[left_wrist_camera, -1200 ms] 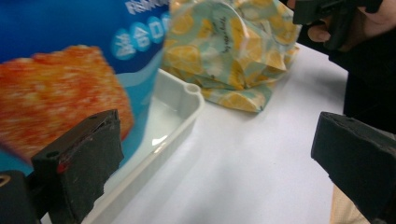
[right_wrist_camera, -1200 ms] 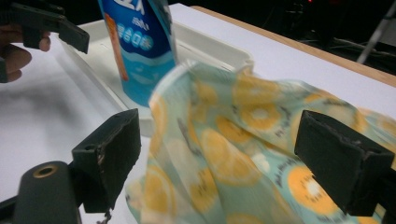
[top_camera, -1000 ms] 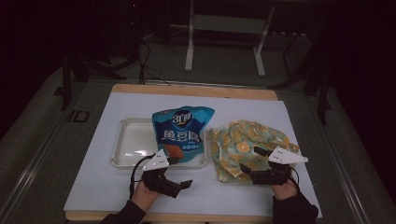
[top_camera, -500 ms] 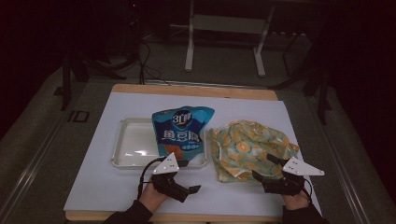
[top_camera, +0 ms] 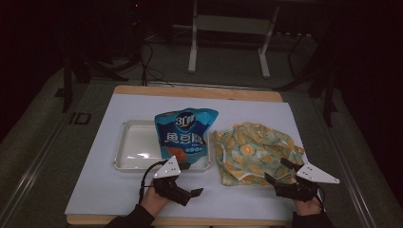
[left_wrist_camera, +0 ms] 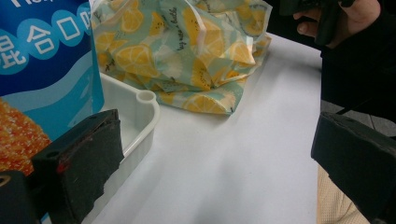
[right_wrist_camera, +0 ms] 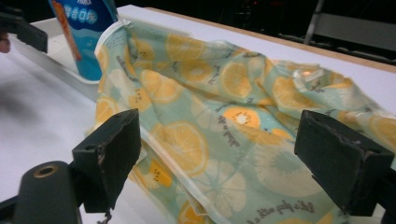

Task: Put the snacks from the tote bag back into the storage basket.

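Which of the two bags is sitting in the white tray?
The blue snack bag. It rests in the white tray, while the lemon-print bag lies crumpled on the table beside the tray.

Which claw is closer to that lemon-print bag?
The right claw: open, its jaws reach the lemon-print bag's near edge. The left claw sits off to its left, by the white tray.

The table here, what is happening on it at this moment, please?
A person sits at the near edge of the table with a two-jaw gripper in each hand. The left gripper is open near the white tray, where a blue snack bag rests. The right gripper is open too, its jaws either side of the near edge of the lemon-print bag that lies crumpled beside the tray. Neither gripper holds anything yet.
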Action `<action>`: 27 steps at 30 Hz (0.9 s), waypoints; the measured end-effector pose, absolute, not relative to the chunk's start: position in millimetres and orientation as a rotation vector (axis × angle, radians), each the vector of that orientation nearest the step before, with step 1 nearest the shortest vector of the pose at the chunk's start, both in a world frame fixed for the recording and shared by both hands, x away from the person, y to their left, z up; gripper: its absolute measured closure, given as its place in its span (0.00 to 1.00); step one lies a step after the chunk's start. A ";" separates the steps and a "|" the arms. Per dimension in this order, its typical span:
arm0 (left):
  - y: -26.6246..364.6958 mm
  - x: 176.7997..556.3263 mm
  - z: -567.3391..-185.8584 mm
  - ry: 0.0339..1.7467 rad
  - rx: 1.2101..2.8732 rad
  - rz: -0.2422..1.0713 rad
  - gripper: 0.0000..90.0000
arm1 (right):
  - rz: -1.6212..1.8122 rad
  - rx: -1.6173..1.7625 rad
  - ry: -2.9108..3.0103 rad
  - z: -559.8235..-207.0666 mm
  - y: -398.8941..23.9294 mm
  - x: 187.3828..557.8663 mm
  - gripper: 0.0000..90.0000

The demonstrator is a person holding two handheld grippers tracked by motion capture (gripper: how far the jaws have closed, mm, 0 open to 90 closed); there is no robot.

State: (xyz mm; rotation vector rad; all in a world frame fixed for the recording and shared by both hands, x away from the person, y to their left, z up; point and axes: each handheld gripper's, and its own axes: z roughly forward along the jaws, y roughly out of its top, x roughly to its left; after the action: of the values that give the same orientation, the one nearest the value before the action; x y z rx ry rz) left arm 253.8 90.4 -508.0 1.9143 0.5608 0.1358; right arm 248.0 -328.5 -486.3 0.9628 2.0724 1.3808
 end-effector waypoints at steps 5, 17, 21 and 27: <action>90.9 252.5 -508.9 0.555 1.919 0.143 0.03 | 1.382 0.967 2.071 -487.9 -328.6 248.3 0.16; 90.3 251.1 -510.7 0.531 1.925 0.149 0.03 | 1.384 0.963 2.070 -491.6 -325.6 248.4 0.16; 91.1 251.1 -510.5 0.534 1.917 0.145 0.03 | 1.391 0.959 2.058 -491.6 -326.0 248.0 0.16; 92.1 251.4 -511.2 0.536 1.908 0.145 0.03 | 1.413 0.956 2.035 -490.7 -327.7 247.5 0.16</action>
State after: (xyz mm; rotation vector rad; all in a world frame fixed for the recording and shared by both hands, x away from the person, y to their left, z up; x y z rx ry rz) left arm 251.4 92.1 -511.2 1.9084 0.5358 0.1450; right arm 247.5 -327.7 -490.7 0.9557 2.0351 1.4127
